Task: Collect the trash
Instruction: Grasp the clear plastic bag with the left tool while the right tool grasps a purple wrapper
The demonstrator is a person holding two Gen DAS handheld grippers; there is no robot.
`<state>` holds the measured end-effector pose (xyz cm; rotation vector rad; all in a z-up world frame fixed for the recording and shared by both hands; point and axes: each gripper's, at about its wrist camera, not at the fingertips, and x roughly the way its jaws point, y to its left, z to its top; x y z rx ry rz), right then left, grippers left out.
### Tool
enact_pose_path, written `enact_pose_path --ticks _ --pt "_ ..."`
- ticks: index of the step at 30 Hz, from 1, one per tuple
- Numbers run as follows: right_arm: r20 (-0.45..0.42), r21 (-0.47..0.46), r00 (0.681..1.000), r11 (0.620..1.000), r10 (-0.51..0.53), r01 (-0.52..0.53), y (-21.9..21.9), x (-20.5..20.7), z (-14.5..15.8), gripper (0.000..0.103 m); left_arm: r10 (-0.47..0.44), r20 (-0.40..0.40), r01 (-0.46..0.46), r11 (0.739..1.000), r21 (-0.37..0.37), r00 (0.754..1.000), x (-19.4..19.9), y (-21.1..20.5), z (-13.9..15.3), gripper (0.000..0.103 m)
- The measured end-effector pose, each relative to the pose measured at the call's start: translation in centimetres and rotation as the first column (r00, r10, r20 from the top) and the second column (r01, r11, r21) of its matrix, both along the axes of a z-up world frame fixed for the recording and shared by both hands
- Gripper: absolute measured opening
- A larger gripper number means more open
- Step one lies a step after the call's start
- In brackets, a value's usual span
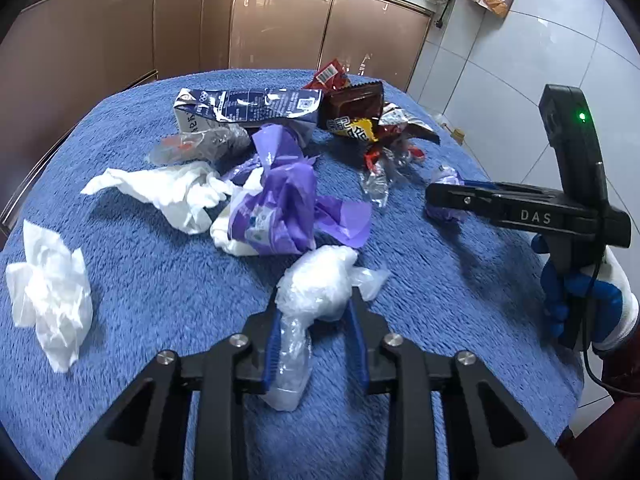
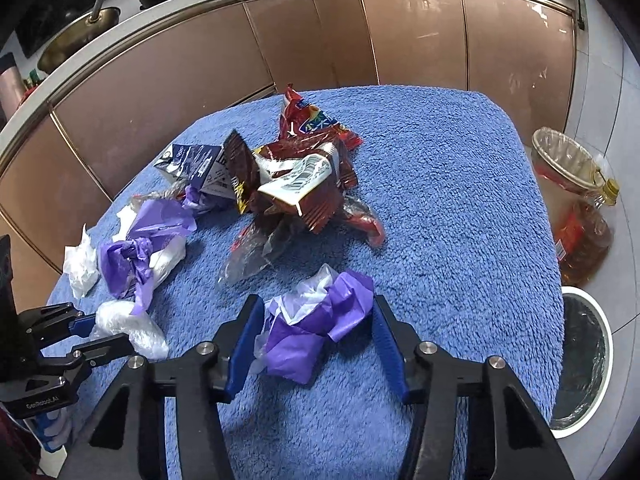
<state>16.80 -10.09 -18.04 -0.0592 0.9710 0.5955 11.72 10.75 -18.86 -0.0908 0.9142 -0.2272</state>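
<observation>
Left gripper [image 1: 316, 316] clamped the clear plastic wad [image 1: 316, 284] low centre, right gripper [image 2: 316, 344] stood half-wide around the purple wrapper [image 2: 320, 328], pads not pressing, bare blue surface [image 2: 460, 208] stretched right, bin [image 2: 588, 360] beyond that edge.

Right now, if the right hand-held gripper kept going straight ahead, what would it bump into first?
The crumpled purple wrapper lying between the right hand-held gripper fingers; past it, probably the blue towel.
</observation>
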Motion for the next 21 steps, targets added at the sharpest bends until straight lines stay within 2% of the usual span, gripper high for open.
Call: enact_pose_path --ticks 6,13,17,21 --pt "0.020 0.009 1.000 1.000 0.021 -0.021 -0.2 -2.0 0.9 0.049 0.031 0.025 -0.031 1.000 -0.001 0.999 -1.6 0.0 1.5 0.024" --pt "0.075 0.050 0.997 0.999 0.014 -0.018 -1.8 -4.9 3.8 0.049 0.037 0.091 -0.039 0.999 0.024 0.995 -4.2 -1.4 4.3 0.024" --pt "0.114 0.066 0.993 0.998 -0.025 0.017 -3.5 -6.4 5.5 0.049 -0.001 0.131 -0.003 1.000 0.031 0.991 -4.3 -3.5 6.2 0.024" --pt "0.155 0.083 0.981 0.991 -0.117 0.105 -7.5 -7.1 7.1 0.049 -0.075 0.170 0.065 0.996 0.062 0.983 -3.1 -6.7 8.2 0.024"
